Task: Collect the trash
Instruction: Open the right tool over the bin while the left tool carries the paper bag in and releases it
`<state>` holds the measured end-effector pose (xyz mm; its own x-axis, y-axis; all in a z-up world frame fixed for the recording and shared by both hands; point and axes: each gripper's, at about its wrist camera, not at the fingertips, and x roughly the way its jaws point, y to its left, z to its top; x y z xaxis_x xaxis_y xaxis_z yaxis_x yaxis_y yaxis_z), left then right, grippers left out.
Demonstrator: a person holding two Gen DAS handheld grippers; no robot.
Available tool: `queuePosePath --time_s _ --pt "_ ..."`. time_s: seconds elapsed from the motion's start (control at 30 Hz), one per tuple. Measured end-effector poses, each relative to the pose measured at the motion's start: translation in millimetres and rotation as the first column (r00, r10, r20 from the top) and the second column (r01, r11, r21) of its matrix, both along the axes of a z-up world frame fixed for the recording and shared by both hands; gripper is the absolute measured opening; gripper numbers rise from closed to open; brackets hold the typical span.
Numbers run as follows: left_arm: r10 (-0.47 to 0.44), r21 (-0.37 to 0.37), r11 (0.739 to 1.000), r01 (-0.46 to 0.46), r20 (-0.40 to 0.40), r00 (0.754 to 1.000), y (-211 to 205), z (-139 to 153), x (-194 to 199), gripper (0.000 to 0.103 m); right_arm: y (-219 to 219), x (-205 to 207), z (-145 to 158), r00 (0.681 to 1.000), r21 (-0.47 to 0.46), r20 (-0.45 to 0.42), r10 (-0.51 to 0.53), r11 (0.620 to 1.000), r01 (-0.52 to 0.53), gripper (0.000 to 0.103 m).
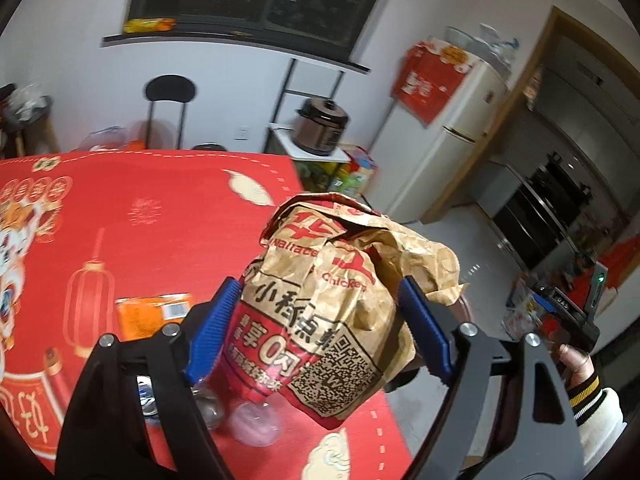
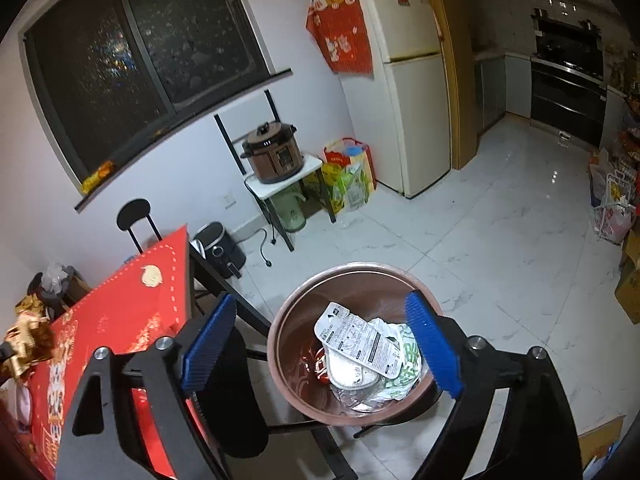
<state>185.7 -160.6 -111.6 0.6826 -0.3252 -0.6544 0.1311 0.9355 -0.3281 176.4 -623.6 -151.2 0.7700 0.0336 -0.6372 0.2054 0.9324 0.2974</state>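
My left gripper [image 1: 320, 304] is shut on a crumpled brown Wallace paper bag [image 1: 340, 288] and holds it in the air above the right edge of the red table [image 1: 160, 208]. The bag also shows at the far left of the right wrist view [image 2: 28, 340]. My right gripper [image 2: 320, 344] is open and empty, hovering above a round copper-coloured trash bin [image 2: 288, 364] on the floor beside the table. The bin holds a white printed packet [image 2: 360, 340] and other wrappers. An orange packet [image 1: 152, 312], a can [image 1: 146, 394] and a clear plastic cup [image 1: 256, 424] lie on the table below the left gripper.
A black chair [image 2: 236, 392] stands between the table and the bin. A rack with a brown pressure cooker [image 2: 274, 152], an air fryer [image 2: 218, 248], shopping bags [image 2: 350, 176] and a fridge [image 2: 404, 80] line the far wall. White tiled floor [image 2: 500, 260] spreads to the right.
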Motion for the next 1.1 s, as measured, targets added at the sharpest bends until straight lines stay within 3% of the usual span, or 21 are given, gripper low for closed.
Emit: queuePosePath --time_s 0.23,0.4,0.8,0.93,1.1 --pt "-0.134 -0.02 0.991 0.134 -0.002 0.991 -60 -4 18 0.08 -19 -41 18 0.999 0.014 0.024 -0.036 0.999 0.036 0.086" --pt "-0.238 -0.033 0.971 0.237 -0.032 0.971 -121 -17 38 0.08 -41 -67 19 0.997 0.017 0.012 -0.078 0.997 0.078 0.086" --pt "-0.456 -0.033 0.89 0.454 -0.084 0.886 -290 -63 102 0.082 -89 -120 4 0.983 0.024 -0.035 -0.181 0.983 0.182 0.086" --pt "-0.503 -0.041 0.864 0.501 -0.064 0.862 -325 -68 117 0.094 -99 -128 -2 0.976 0.03 -0.049 -0.211 0.977 0.213 0.086" --pt "-0.498 -0.039 0.867 0.497 -0.039 0.866 -328 -61 120 0.094 -100 -132 -4 0.973 0.037 -0.048 -0.226 0.973 0.228 0.086"
